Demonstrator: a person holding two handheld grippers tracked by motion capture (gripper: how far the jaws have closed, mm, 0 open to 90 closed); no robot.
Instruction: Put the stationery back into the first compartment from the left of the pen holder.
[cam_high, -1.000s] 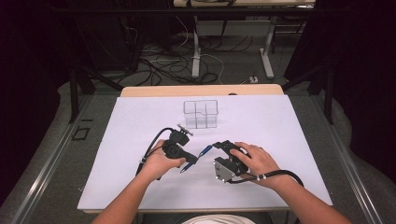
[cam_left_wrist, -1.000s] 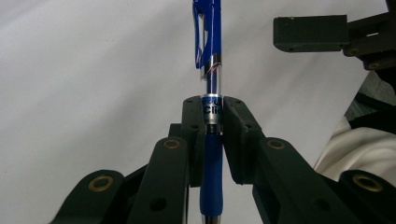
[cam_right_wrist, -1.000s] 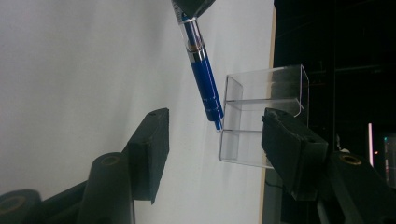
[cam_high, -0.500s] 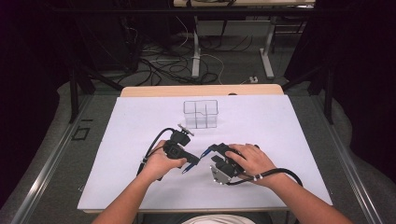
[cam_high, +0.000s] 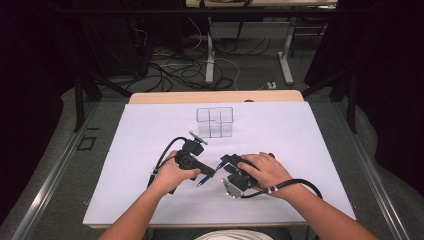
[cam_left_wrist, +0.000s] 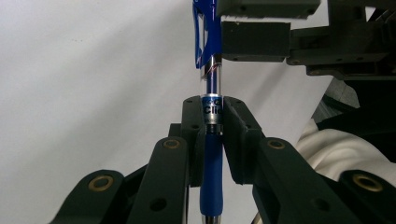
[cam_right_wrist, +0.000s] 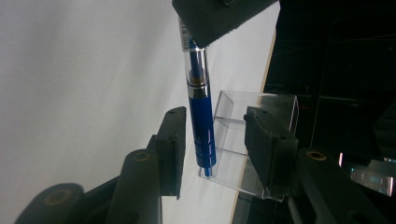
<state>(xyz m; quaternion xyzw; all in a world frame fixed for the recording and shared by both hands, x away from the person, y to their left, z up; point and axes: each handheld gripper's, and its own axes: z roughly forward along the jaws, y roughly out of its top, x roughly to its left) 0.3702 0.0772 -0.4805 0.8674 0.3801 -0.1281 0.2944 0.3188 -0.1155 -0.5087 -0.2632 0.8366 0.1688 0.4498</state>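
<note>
Seemingly for a handover, the high view shows both grippers meeting over the near table, the left gripper view shows the left gripper pinching the blue pen, and the right gripper view shows the right gripper spread around it.

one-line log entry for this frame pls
left gripper: shut on blue pen | right gripper: open, jaws either side of pen's end | clear divided box: behind on white table, untouched
</note>
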